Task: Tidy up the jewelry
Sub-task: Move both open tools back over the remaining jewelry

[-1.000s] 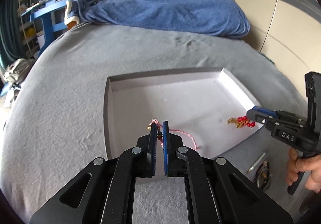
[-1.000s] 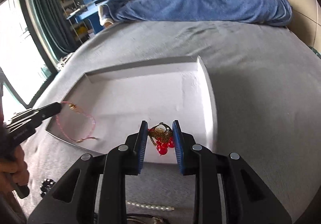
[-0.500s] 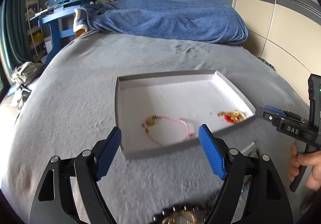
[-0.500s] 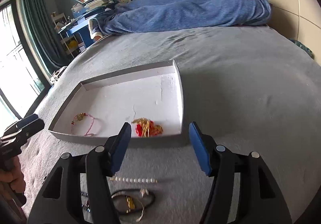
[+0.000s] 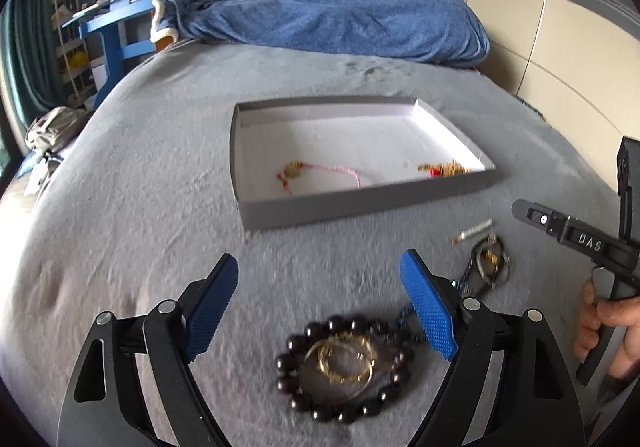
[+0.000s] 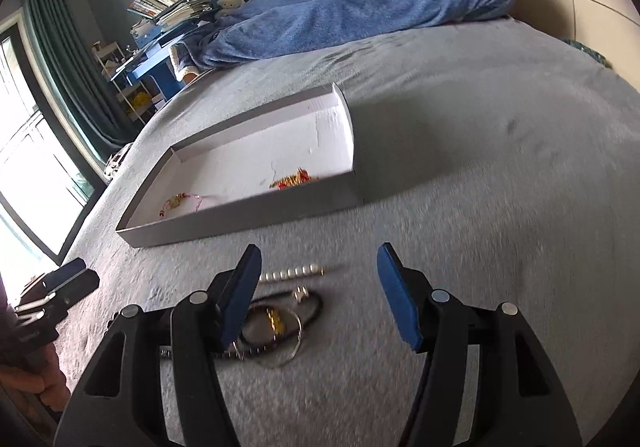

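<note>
A grey shallow box [image 5: 360, 203] [image 6: 240, 219] lies on the bed. In it lie a pink cord bracelet [image 5: 320, 173] [image 6: 182, 202] and a gold and red piece [image 5: 442, 169] [image 6: 294, 181]. My left gripper [image 5: 320, 307] is open and empty, above a dark bead bracelet [image 5: 296, 379] that rings gold hoops [image 5: 344, 359]. My right gripper [image 6: 318, 287] is open and empty, above a black cord piece with a gold charm [image 6: 276, 321] [image 5: 488, 259] and a short pearl strand [image 6: 292, 271] [image 5: 474, 229].
A grey blanket [image 5: 140, 167] covers the bed. A blue duvet [image 5: 328, 19] is heaped at the far end. A blue desk with books [image 5: 132, 7] stands at the far left. A cream wardrobe [image 5: 560, 47] is at the right. The right gripper shows in the left wrist view [image 5: 560, 227].
Both grippers let go of their pieces in the box, opened, and drew back towards me. They now hang over the loose jewelry on the blanket in front of the box.
</note>
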The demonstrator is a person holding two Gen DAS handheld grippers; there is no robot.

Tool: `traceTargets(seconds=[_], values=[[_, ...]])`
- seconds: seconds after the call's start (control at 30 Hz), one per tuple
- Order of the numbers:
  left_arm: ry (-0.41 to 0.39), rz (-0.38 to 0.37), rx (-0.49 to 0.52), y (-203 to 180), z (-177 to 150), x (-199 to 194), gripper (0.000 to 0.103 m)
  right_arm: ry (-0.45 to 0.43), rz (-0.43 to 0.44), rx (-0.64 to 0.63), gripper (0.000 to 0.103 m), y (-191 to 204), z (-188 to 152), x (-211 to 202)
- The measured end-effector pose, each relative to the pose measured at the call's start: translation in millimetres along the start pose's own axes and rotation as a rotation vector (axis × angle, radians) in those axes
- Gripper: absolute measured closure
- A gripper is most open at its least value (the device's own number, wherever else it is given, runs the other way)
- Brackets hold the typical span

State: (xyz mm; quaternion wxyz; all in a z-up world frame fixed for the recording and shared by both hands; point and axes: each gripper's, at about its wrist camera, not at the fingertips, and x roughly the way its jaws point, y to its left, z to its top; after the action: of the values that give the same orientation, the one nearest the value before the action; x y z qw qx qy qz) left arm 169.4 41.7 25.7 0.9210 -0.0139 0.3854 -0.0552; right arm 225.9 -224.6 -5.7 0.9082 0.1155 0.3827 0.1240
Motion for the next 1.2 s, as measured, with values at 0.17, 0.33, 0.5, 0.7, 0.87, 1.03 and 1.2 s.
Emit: traceTargets(seconds=[0.17, 0.33, 0.5, 0.7, 0.87, 1.03, 1.2], values=[[0.039, 0.029, 0.030, -0.2, -15.4, 1.6, 0.019, 0.022, -0.011, -0.016, 0.043, 3.8, -15.6, 1.8], [0.048, 0.037, 0.006, 5.3, -18.8, -0.3, 0.019, 0.024, -0.023, -0.054, 0.043, 14.9, -28.8, 1.4], [0.073, 0.042, 0.028, -2.6, -28.0, 2.2, 0.019, 0.012, -0.021, -0.089, 0.042, 24.2, -32.4, -1.4], [0.082, 0.060, 0.048, -10.5, -40.1, -1.9, 0.016, 0.010, -0.012, -0.097, 0.042, 25.8, -34.3, -2.5], [0.086, 0.066, 0.048, -12.7, -44.7, -4.6, 0.015, 0.012, -0.006, -0.143, 0.042, 35.6, -38.5, -3.4], [0.092, 0.076, 0.037, -11.4, -48.3, -6.6, 0.014, 0.020, 0.002, -0.154, 0.042, 37.8, -40.9, -2.9], [0.098, 0.086, 0.027, -8.4, -50.3, -6.0, 0.014, 0.028, 0.022, -0.135, 0.042, 33.2, -41.8, -3.2]])
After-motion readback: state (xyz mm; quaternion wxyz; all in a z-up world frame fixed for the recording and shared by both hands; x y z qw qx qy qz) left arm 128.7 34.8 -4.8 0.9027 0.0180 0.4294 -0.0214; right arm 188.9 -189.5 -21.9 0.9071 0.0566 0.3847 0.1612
